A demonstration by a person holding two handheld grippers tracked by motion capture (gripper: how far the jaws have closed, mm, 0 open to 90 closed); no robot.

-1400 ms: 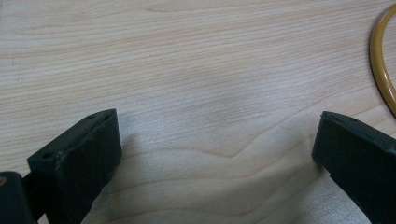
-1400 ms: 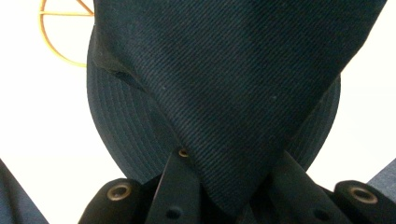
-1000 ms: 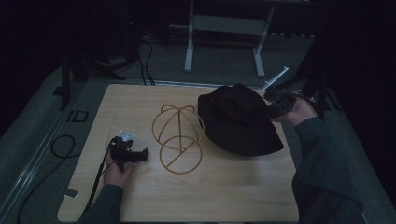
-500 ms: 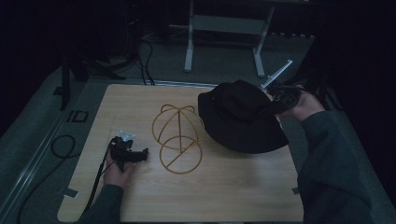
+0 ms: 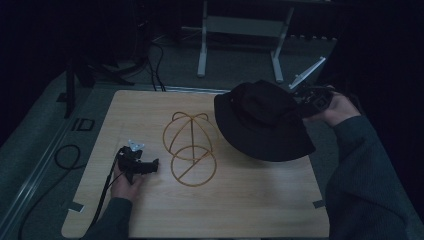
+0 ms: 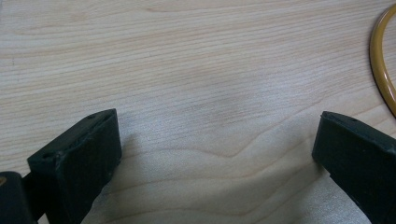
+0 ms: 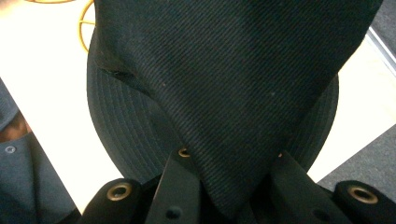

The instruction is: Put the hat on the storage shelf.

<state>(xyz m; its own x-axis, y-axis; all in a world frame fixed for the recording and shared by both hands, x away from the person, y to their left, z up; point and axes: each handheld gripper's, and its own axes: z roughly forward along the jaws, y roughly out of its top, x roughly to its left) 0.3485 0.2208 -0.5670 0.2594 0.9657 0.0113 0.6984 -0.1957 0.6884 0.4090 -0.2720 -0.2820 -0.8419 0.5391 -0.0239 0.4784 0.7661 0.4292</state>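
A black bucket hat (image 5: 260, 120) hangs tilted over the right half of the wooden table (image 5: 250, 210), its brim low toward the front. My right gripper (image 5: 307, 100) is shut on the hat's crown at the far right. In the right gripper view the dark fabric (image 7: 229, 84) is pinched between the jaws of the right gripper (image 7: 229, 163). A yellow wire hat stand (image 5: 190, 147) sits at the table's middle, bare. My left gripper (image 5: 153, 166) rests on the table just left of the stand's ring (image 6: 380, 60). Its jaws are wide apart with bare wood between them, so the left gripper (image 6: 215, 154) is open.
A black cable (image 5: 107, 185) trails from the left gripper off the table's front left. Grey floor surrounds the table, with a metal frame (image 5: 240, 30) and cables behind it. The hat's brim overhangs the table's right side.
The right gripper has risen and shifted slightly right with the hat, which now hangs higher and more tilted. The left gripper has stayed in place.
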